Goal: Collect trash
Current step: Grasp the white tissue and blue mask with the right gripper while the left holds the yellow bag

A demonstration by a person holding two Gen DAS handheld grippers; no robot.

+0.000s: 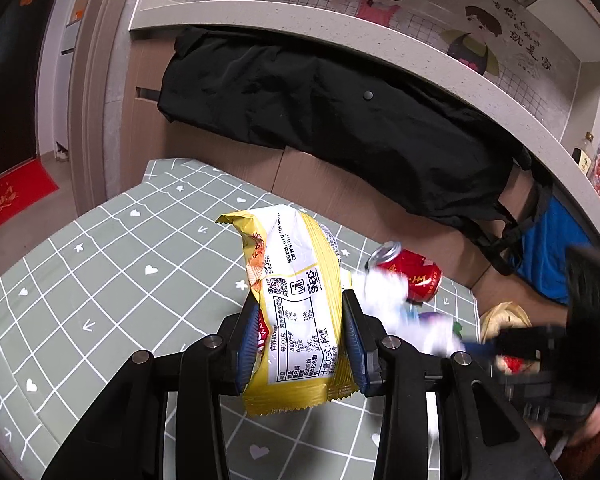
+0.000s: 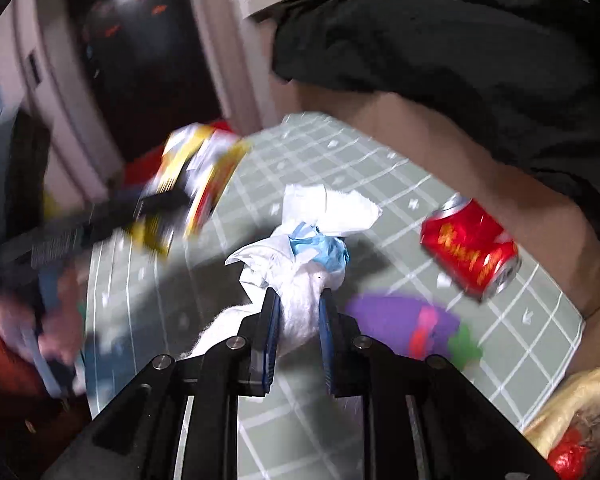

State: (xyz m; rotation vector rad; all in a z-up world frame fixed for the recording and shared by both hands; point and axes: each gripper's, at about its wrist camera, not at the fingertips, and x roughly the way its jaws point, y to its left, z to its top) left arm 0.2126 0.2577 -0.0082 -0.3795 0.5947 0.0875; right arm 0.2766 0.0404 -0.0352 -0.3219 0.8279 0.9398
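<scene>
A yellow snack wrapper [image 1: 292, 248] stands upright between the blue pads of my left gripper [image 1: 300, 300], which is shut on it above the green checked tablecloth [image 1: 100, 280]. My right gripper [image 2: 298, 296] is shut on a crumpled white tissue wad [image 2: 324, 208] with a blue scrap in it, lifted off the cloth. A red drink can [image 2: 470, 250] lies on its side to the right of the wad. In the right wrist view the left gripper [image 2: 160, 208] and the wrapper [image 2: 208, 160] show as a blur at the left. The left wrist view has the tissue [image 1: 388, 296] blurred before the can [image 1: 412, 276].
A purple wrapper [image 2: 396, 320] with pink and green lies on the cloth beside my right fingers. A yellowish bag [image 2: 576, 412] with red inside sits at the table's right edge. A black jacket [image 1: 340, 120] hangs under the counter [image 1: 420, 44] behind the table. A person's hand [image 2: 60, 332] holds the left gripper.
</scene>
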